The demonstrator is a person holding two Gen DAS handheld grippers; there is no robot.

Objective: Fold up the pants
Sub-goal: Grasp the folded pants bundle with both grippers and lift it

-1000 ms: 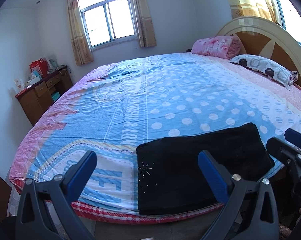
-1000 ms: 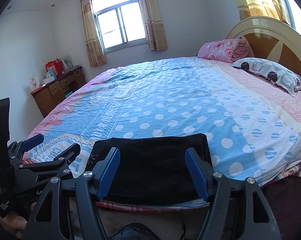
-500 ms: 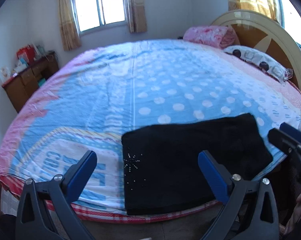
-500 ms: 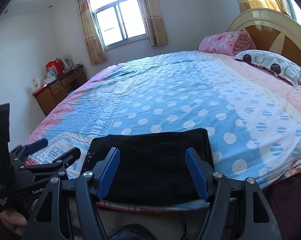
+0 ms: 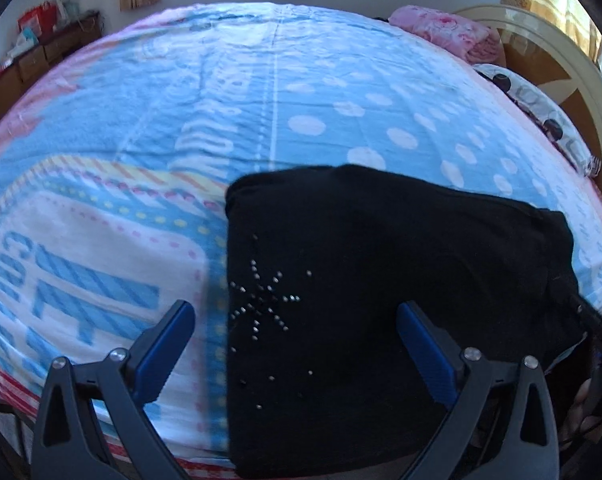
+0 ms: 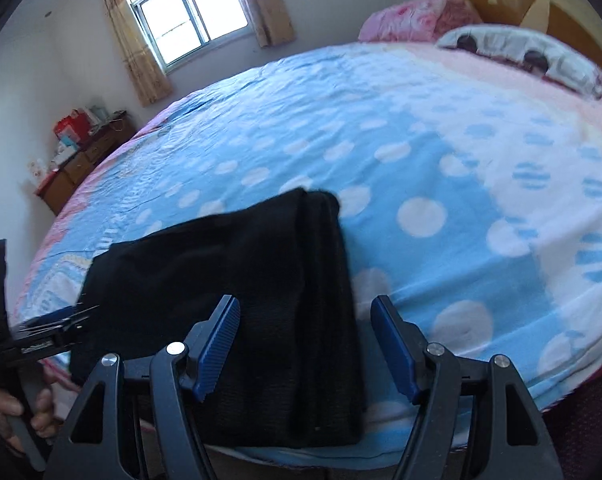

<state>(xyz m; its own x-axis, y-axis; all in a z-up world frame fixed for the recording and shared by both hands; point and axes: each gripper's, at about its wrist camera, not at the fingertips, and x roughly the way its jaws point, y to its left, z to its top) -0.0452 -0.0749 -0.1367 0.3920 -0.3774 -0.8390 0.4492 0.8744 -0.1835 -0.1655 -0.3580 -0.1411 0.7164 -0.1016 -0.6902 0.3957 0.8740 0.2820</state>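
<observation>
Descending toward folded black pants (image 5: pixel 381 300) lying at near edge of bed (image 5: pixel 301 100). Left hand-held gripper (image 5: pixel 295 344) and right hand-held gripper (image 6: pixel 305 344) both open, empty, now closer; likely approaching next grasp.

Ahead of my claws spreads the blue polka-dot bedspread (image 6: pixel 401 128). Far beyond them, a pink folded blanket (image 6: pixel 409 16) and a spotted pillow (image 6: pixel 529 56) rest by the headboard (image 6: pixel 541 4). Off left stand a wooden dresser (image 6: pixel 81 164) and a curtained window (image 6: pixel 189 12).

Pants (image 5: pixel 381 300) near edge cut by frame bottom (left view); dresser (image 6: pixel 81 164) clutter blurred.
</observation>
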